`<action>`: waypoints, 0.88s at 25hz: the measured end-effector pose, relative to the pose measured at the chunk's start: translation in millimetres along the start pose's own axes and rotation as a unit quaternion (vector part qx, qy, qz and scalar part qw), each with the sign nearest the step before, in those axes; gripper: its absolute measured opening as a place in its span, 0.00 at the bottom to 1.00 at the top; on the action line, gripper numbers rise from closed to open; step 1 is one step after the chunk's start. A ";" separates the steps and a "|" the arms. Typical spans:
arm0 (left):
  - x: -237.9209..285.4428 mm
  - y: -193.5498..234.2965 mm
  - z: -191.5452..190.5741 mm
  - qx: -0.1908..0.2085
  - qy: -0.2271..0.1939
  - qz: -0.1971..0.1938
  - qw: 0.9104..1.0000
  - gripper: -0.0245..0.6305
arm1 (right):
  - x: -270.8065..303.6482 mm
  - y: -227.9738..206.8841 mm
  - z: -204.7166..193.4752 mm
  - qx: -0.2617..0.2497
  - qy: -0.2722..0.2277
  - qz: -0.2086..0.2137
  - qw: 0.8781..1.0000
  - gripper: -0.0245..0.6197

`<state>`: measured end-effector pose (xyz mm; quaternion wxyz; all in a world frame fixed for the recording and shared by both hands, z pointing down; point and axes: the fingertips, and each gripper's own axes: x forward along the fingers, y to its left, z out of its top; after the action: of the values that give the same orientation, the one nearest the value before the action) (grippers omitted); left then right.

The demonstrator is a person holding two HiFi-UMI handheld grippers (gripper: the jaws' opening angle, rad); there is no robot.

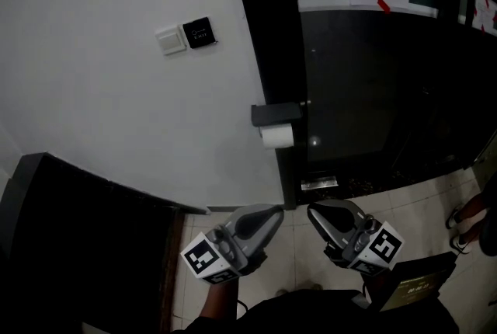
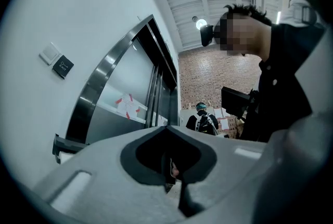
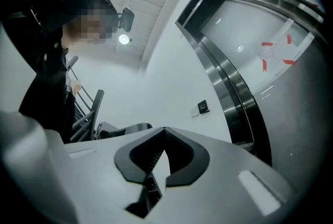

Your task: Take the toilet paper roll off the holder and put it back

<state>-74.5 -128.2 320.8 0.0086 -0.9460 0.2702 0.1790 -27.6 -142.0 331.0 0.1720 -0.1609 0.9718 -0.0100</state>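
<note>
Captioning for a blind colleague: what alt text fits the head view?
A white toilet paper roll hangs on a dark wall holder beside a black door; below, the left gripper and right gripper are shut, empty, clear of it.

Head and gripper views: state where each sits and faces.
Head view: head-mounted, looking down at the toilet paper roll on its holder; left claw, right claw below.
Left gripper view: on left claw, shut, upward at wall; person's torso right.
Right gripper view: on right claw, shut, upward; torso left.
All share the black wall panel.
</note>
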 end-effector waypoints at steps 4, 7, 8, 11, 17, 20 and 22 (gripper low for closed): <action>-4.3 -0.3 -6.5 0.005 0.015 0.006 1.000 0.03 | 3.3 3.4 -1.1 0.001 0.002 0.006 1.000 0.04; -8.2 -0.3 -7.5 0.006 0.015 0.012 1.000 0.03 | 5.9 6.5 -2.2 0.003 0.006 0.013 1.000 0.04; -9.4 -0.2 -7.8 0.007 0.014 0.014 1.000 0.03 | 6.5 7.6 -3.0 0.001 0.007 0.015 1.000 0.04; -11.3 0.1 -7.5 0.007 0.014 0.017 1.000 0.03 | 8.9 9.0 -8.2 -0.001 0.012 0.017 1.000 0.04; -11.3 0.7 -5.5 0.001 0.007 0.019 1.000 0.03 | 11.4 8.4 -10.8 0.003 0.013 0.022 1.000 0.04; -10.6 0.2 -4.5 0.000 0.004 0.018 1.000 0.03 | 11.7 8.4 -10.0 0.004 0.011 0.022 1.000 0.04; -13.3 3.2 -9.7 0.004 0.014 0.024 1.000 0.03 | 11.7 7.3 -9.5 0.005 0.009 0.019 1.000 0.04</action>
<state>-83.4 -125.2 334.7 0.0047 -0.9415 0.2938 0.1651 -43.5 -139.1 335.5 0.1640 -0.1415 0.9762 -0.0130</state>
